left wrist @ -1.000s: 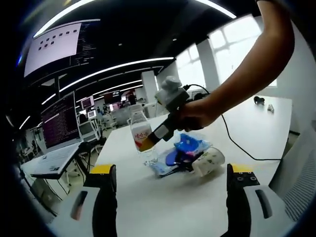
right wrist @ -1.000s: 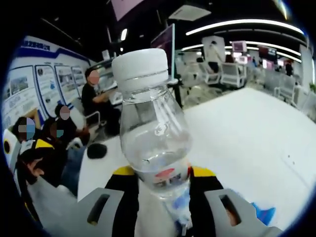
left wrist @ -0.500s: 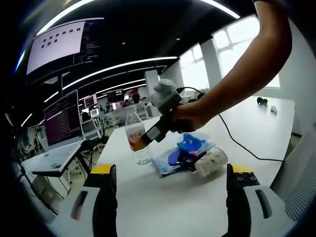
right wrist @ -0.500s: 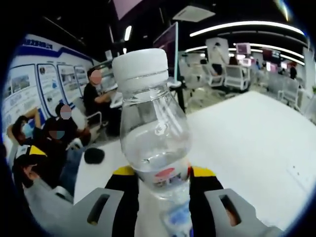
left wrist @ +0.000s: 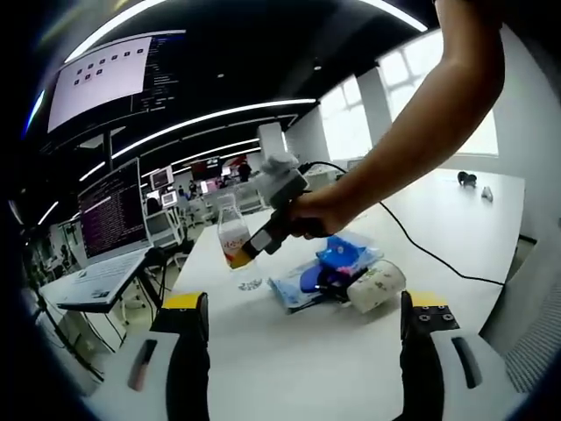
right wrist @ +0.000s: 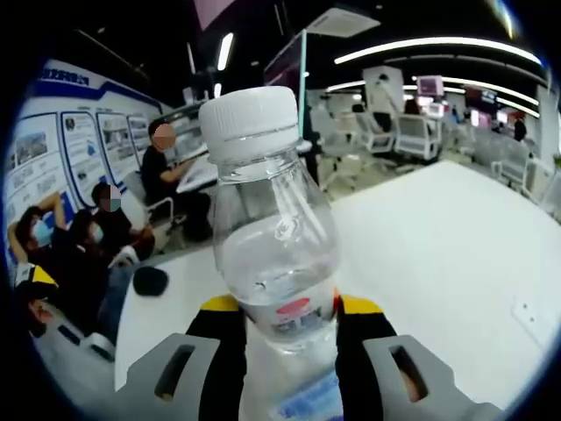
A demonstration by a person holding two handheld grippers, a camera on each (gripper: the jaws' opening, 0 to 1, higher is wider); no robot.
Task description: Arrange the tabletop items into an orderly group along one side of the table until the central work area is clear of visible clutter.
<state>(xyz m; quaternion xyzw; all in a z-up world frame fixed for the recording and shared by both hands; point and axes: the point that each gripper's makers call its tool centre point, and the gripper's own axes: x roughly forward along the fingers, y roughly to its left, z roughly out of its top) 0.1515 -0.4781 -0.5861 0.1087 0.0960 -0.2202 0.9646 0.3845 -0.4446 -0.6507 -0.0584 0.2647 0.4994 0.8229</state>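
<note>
Right gripper (right wrist: 285, 329) clenched on the upright water bottle (right wrist: 273, 237), carried at eleven o'clock from the open, empty left gripper (left wrist: 298, 329), above the table (left wrist: 289, 351).

The right tool (right wrist: 285, 329) is clamped on a clear plastic bottle (right wrist: 273, 241), its two yellow-tipped jaws pressing the bottle's lower body from either side at the red label. The bottle stands upright between the jaws with its white cap (right wrist: 249, 118) on, and it looks partly filled with a clear liquid. Behind it the white bench (right wrist: 438, 237) stretches away to the right, while several seated people (right wrist: 83, 263) sit off to the left beside wall posters (right wrist: 61, 149), and office chairs (right wrist: 412, 136) stand in the far background.
</note>
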